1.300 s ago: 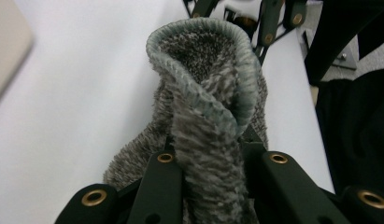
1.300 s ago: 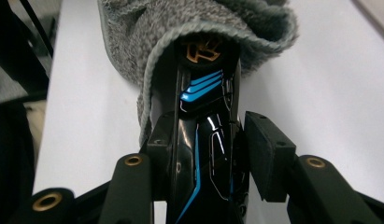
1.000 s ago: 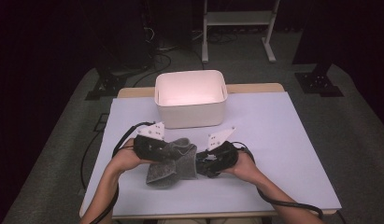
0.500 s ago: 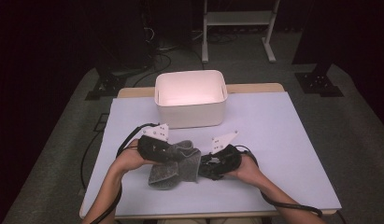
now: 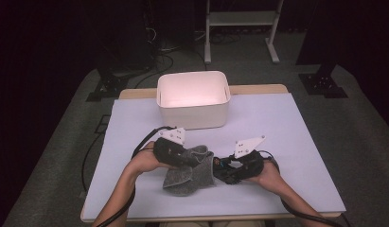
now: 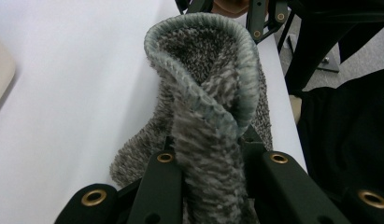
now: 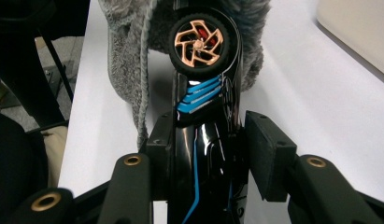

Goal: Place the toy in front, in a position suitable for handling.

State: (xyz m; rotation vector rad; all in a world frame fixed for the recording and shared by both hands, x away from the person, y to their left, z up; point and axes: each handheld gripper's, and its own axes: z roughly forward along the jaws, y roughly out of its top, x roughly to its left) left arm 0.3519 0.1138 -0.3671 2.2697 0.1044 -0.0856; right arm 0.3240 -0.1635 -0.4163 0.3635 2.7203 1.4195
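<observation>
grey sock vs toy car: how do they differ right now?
The grey sock is soft, fuzzy knit, folded with its cuff open; the toy car is hard, glossy black with blue stripes and a copper wheel. The left gripper pinches the sock; the right gripper clamps the car. Both are over the table.

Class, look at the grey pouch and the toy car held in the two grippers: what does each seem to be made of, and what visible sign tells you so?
Grey pouch: seemingly soft knitted or fleecy fabric, matt; its surface is fuzzy and flecked, with a stitched rim. Toy car: probably hard plastic, glossy black with blue stripes; it reflects light, and its copper-coloured wheel spokes look metallic-painted.
</observation>
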